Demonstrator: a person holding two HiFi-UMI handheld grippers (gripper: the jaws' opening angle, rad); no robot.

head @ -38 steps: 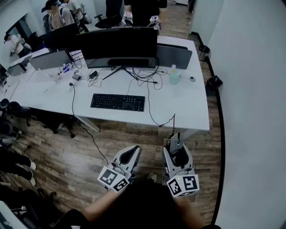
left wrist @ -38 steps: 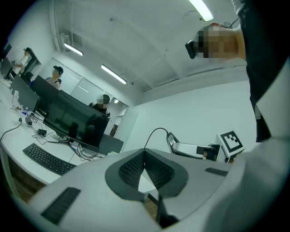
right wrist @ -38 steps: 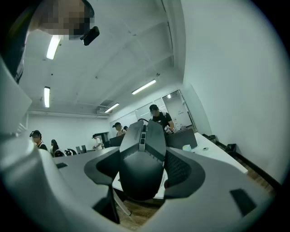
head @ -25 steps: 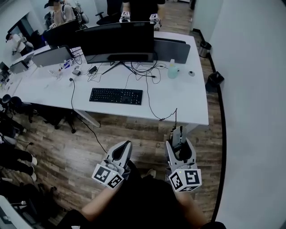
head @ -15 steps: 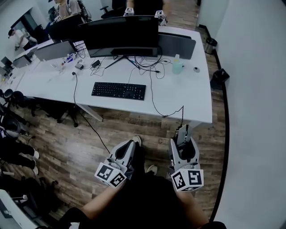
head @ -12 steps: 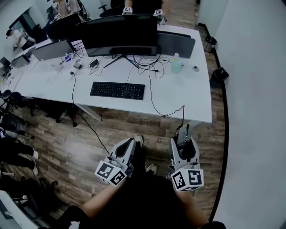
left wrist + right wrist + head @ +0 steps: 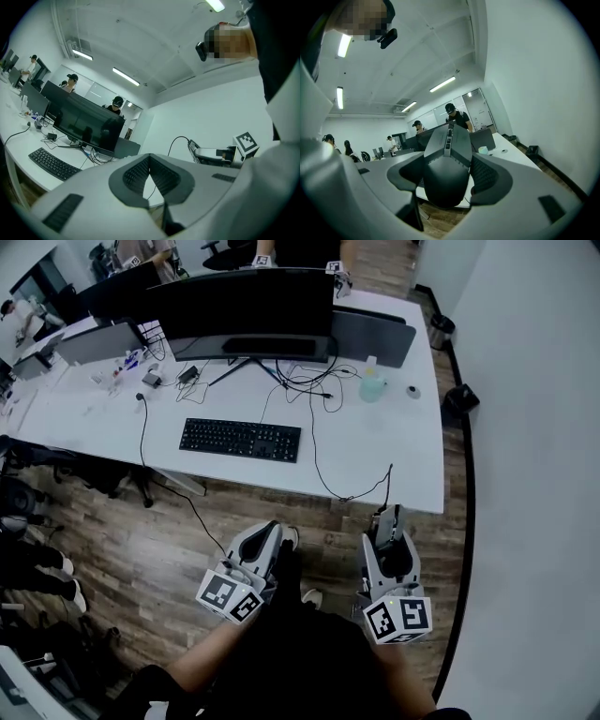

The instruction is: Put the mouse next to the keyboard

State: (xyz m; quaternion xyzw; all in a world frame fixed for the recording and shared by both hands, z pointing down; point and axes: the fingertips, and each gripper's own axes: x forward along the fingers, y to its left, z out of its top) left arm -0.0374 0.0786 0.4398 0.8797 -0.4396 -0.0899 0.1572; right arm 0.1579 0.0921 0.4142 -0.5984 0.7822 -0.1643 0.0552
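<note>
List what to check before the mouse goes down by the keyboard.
1. Mouse clamped in the right claw: ok.
2. Left claw shut with nothing in it: ok.
3. Bare desk to the right of the keyboard: ok, though a cable crosses it.
4. Cable free of snags: cannot tell.
5. Right claw over the desk: not ok; it hangs over the floor, short of the desk edge.
</note>
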